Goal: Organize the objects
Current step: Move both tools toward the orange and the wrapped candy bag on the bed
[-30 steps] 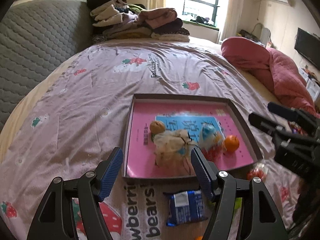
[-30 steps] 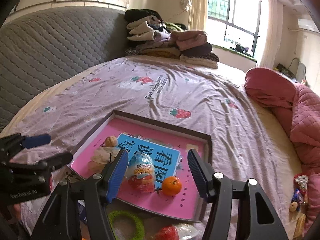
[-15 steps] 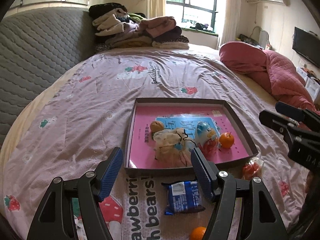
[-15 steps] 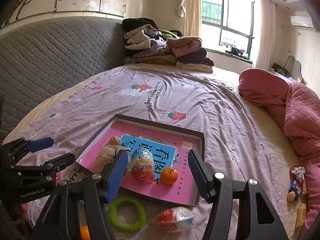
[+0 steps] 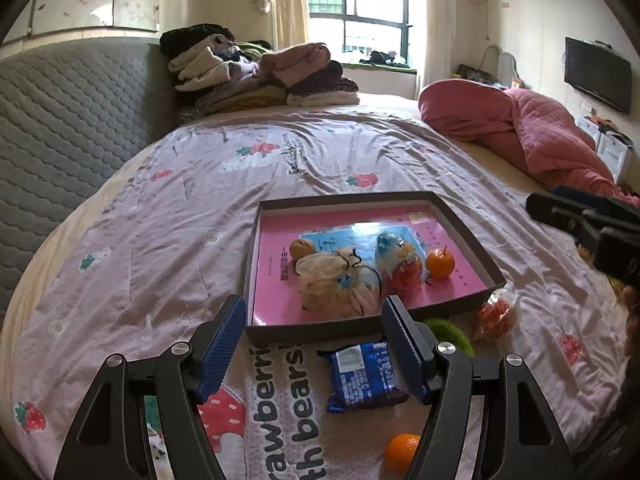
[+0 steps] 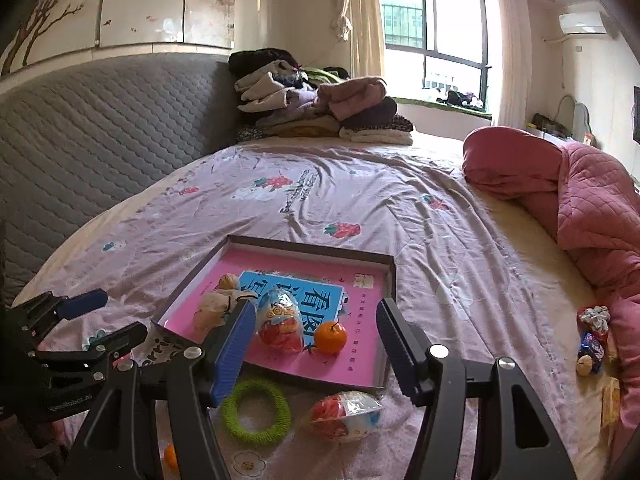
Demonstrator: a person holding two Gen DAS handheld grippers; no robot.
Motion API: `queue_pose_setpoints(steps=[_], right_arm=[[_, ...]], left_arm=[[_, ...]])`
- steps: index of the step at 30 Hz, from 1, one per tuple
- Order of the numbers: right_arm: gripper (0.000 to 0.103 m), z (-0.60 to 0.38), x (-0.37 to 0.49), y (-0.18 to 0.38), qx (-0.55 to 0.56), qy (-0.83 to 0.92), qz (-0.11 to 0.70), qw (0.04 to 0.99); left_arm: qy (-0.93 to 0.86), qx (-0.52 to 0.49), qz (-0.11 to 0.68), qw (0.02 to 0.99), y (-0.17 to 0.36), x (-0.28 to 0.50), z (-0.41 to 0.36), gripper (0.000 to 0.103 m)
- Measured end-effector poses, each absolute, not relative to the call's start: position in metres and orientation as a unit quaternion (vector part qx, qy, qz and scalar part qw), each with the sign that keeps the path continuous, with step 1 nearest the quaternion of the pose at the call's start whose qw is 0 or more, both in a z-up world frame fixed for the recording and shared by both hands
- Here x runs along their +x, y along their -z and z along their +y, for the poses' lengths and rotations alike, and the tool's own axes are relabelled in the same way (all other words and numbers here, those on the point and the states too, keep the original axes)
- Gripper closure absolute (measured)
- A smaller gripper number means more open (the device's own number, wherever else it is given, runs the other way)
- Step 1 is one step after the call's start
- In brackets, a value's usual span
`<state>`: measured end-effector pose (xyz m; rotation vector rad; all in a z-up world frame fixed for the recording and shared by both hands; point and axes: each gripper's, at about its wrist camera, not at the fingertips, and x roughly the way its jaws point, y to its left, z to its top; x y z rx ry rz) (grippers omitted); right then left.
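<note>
A dark shallow tray with a pink book inside lies on the bed. In it sit a cloth pouch, a toy egg, a tangerine and a walnut. On the sheet in front lie a blue snack pack, a green ring, a second toy egg and a tangerine. My left gripper is open and empty above the sheet. My right gripper is open and empty above the tray's near edge.
A grey quilted headboard runs along the left. Folded clothes are piled at the far end. A pink quilt lies at the right, with small toys beside it.
Both grippers have drawn back and up from the tray. More of the sheet in front shows: the green ring, the second egg and the loose tangerine. Both stay open.
</note>
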<state>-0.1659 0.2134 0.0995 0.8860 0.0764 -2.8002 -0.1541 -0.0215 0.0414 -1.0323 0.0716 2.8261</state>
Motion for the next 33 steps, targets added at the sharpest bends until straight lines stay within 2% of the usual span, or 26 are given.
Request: queue_pose_setpoints(steps=[14, 33], right_arm=[[0.040, 0.206, -0.158, -0.089, 0.306, 0.944, 0.041, 0.119], [0.040, 0.191, -0.144, -0.066, 0.340, 0.926, 0.060, 0.151]], left_arm=[[-0.929, -0.360, 0.026, 0.081, -0.024, -0.148, -0.024, 0.031], [-0.916, -0.376, 0.070, 0.120, -0.005, -0.118, -0.002, 0.031]])
